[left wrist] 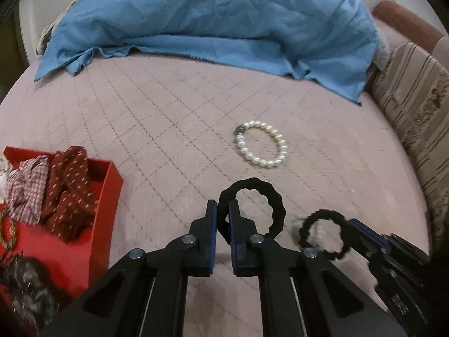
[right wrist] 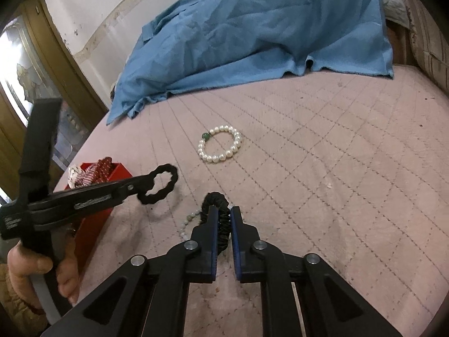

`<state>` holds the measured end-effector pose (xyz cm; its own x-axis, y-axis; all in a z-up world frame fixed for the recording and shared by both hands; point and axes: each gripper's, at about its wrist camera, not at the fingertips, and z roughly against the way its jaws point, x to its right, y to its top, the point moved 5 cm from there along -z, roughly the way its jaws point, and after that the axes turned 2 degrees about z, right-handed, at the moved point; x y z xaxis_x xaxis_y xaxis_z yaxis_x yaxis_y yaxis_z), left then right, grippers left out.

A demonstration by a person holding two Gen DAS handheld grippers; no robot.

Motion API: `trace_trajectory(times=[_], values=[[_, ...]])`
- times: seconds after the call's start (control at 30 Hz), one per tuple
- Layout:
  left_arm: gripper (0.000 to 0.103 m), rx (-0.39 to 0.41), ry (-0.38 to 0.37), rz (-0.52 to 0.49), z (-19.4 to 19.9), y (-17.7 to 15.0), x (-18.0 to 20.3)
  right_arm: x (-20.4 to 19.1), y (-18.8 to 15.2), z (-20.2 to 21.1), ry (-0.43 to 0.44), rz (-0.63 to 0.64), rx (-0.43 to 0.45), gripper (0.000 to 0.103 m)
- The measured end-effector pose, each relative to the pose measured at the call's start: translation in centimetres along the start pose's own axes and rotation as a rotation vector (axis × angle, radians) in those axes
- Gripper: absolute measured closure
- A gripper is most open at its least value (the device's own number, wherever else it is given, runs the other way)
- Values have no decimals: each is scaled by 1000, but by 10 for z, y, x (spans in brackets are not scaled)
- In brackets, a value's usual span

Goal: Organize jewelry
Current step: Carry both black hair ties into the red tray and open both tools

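On the pink quilted bed [left wrist: 168,118] we see one blue cloth [left wrist: 213,19], one red box [left wrist: 109,185] and one pearl bracelet [left wrist: 261,144], lying flat. Our left gripper [left wrist: 223,210] is clamped on one black wavy hair tie [left wrist: 252,207], its ring extending forward and rightward. Our right gripper [right wrist: 224,216] pinches a second black scrunchie [right wrist: 217,210], standing edge-on, beside one pale bead strand [right wrist: 186,223].

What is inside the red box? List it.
The red box holds a dark red patterned fabric piece, a pink checked one, a gold-coloured ring and something grey and fuzzy. Anything beneath them is covered.
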<state>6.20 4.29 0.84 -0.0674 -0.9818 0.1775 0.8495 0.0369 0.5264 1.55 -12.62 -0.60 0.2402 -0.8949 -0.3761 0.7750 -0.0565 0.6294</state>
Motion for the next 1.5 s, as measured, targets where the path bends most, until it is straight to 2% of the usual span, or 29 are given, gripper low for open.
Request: trace_trajectory(times=[0.17,0.3,0.53,0.7,0.97,1.23,1.5], values=[[95,49,-30,3,39,-11,0,-3,1,16,8,-24,23,93],[95,74,-38,50,70,-23,-19,-15,0,29,16,-26,33,93],[95,134,15,171,121,-43,-88,-50,-6,50,28,20,38,93],[95,170,102,254,150,-61,-147,-86,-4,59,49,80,37,93],[95,170,245,340,163,-88,-215,-163,-12,54,112,217,-6,93],[95,117,277,392,149,-103,-244,-232,-30,31,194,314,-87,93],[95,118,287,466,144,-114,-276,-281,-47,-7,242,366,-181,93]])
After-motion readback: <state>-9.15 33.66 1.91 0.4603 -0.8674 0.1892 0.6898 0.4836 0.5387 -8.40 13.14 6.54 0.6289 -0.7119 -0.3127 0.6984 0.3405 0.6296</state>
